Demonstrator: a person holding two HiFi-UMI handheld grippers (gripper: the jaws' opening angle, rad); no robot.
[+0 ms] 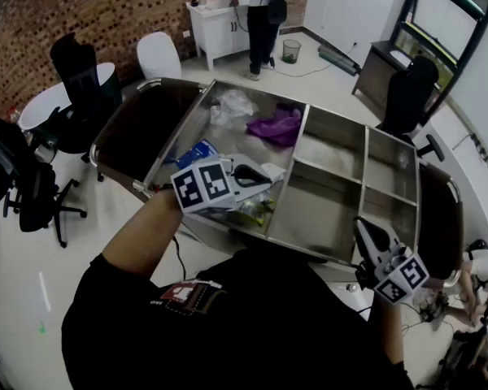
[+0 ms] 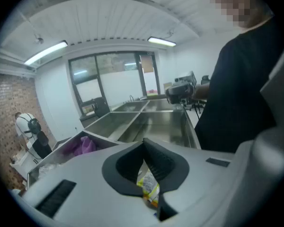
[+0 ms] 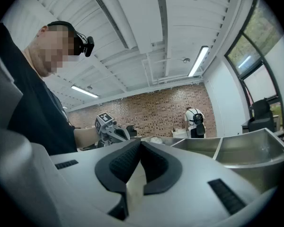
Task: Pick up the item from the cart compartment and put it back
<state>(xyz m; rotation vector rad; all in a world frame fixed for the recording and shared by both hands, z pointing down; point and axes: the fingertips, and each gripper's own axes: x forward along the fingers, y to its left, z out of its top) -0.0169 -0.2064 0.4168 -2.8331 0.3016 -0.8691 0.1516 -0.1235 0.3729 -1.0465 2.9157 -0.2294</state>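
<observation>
The steel cart (image 1: 313, 214) has several compartments. Its left compartment holds a yellow-green packet (image 1: 256, 210), a blue packet (image 1: 197, 151), a purple bag (image 1: 276, 127) and a clear plastic bag (image 1: 232, 104). My left gripper (image 1: 267, 174) hovers over that compartment, just above the yellow-green packet. Its jaws are shut, and the packet (image 2: 149, 188) shows through the gap behind the tips (image 2: 143, 142), not pinched. My right gripper (image 1: 360, 226) stays at the cart's near right edge. In its own view the right gripper (image 3: 141, 142) is shut on nothing.
The cart's middle and right compartments (image 2: 132, 122) look bare. Black office chairs (image 1: 85, 84) and a round white table (image 1: 49, 100) stand to the left. A person (image 1: 256, 6) stands at a white cabinet at the back, beside a bin (image 1: 290, 51).
</observation>
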